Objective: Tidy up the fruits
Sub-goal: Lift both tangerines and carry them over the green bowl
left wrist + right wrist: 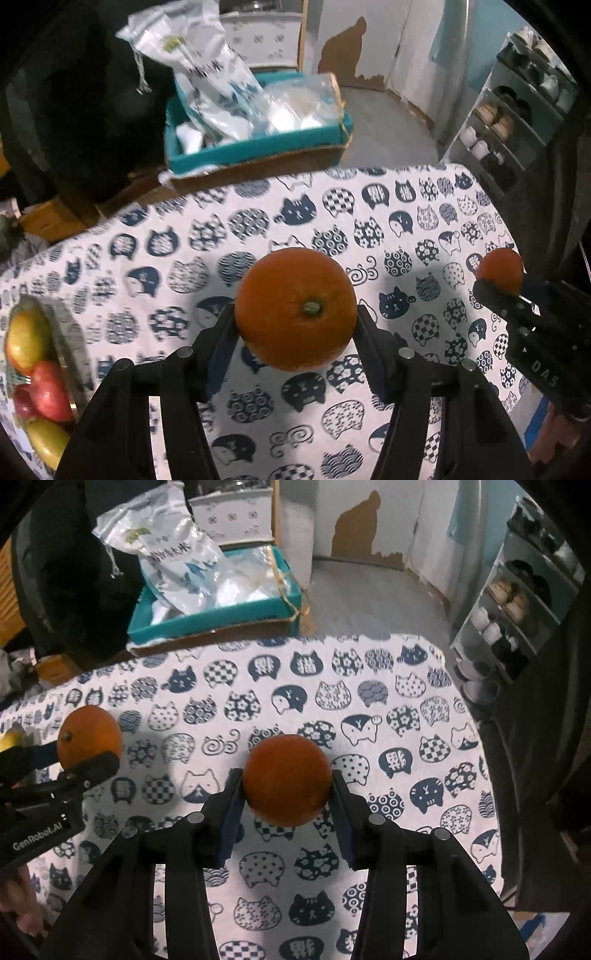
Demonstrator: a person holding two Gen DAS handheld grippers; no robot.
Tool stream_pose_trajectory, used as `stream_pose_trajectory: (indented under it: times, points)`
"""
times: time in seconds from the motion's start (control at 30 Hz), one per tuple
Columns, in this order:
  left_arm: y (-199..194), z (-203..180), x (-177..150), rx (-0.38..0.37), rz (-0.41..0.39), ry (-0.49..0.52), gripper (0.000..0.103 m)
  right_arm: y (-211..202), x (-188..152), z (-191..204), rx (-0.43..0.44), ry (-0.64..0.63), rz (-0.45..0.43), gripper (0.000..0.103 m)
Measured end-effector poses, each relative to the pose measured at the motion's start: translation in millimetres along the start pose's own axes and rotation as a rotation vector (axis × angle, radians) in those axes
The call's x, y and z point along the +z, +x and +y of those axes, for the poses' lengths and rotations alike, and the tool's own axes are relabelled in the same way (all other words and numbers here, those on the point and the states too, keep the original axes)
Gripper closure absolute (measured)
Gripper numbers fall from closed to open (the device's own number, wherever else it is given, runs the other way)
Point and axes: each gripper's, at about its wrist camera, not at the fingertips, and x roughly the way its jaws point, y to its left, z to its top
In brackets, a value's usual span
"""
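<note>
Beyond the jaws, past the cat-print tablecloth (332,686), a grey floor (369,598) meets a white wall (369,29) with peeling patches. Ahead right stands a shoe rack (517,110); ahead left, a teal box (255,147) holding plastic bags (173,561).

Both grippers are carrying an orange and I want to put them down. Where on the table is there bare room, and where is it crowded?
The cat-print tablecloth lies bare from the far edge by the teal box to below both grippers. The left gripper holds one orange, the right gripper the other. Only the table's left edge is crowded, by the fruit bowl.
</note>
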Motion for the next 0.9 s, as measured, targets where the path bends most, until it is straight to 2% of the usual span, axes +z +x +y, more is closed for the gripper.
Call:
stream_pose_trajectory:
  times: [0.9]
  points:
    - [-146,58,-10,0.061,-0.237,-0.020,0.040,-118,14,58,0.104,-0.103,-0.216,0.059]
